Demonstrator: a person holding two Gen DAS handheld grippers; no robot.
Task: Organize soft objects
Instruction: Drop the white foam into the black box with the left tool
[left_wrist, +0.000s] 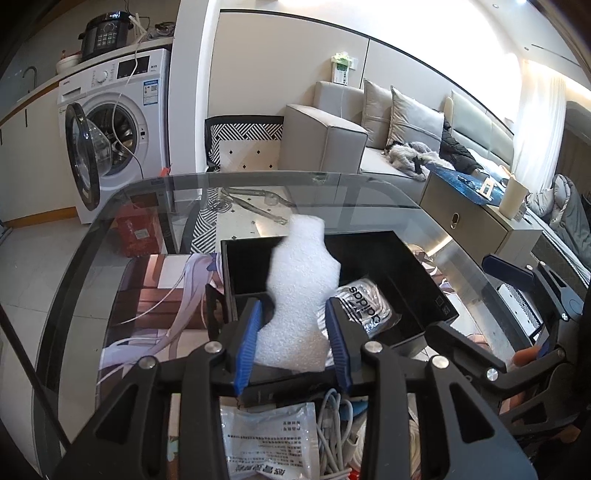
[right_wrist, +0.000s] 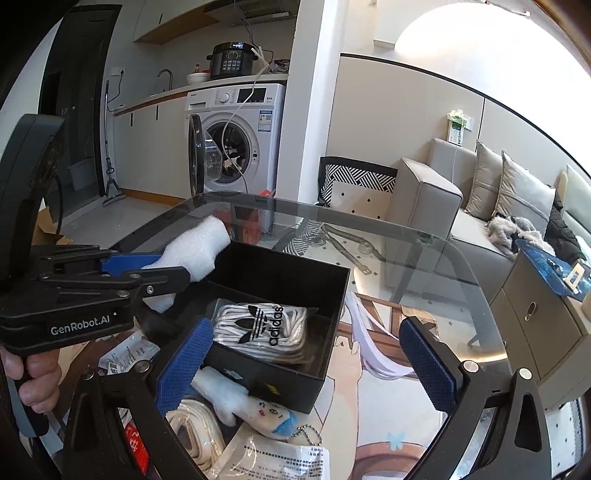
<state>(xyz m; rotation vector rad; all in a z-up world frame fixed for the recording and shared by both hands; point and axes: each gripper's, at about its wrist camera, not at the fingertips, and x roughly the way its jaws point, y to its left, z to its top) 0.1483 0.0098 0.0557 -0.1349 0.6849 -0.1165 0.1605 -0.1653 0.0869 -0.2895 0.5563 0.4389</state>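
pinching a white foam piece between the blue pads of the left gripper, low and centre in the left wrist view, holding it over the near edge of the black box. looking light, springy and easily crushed, so likely wanting only a gentle squeeze across its narrow waist rather than at the flopping top. hanging spread wide and empty at the bottom of the right wrist view, the right gripper, just above the adidas sock packet lying inside the box.
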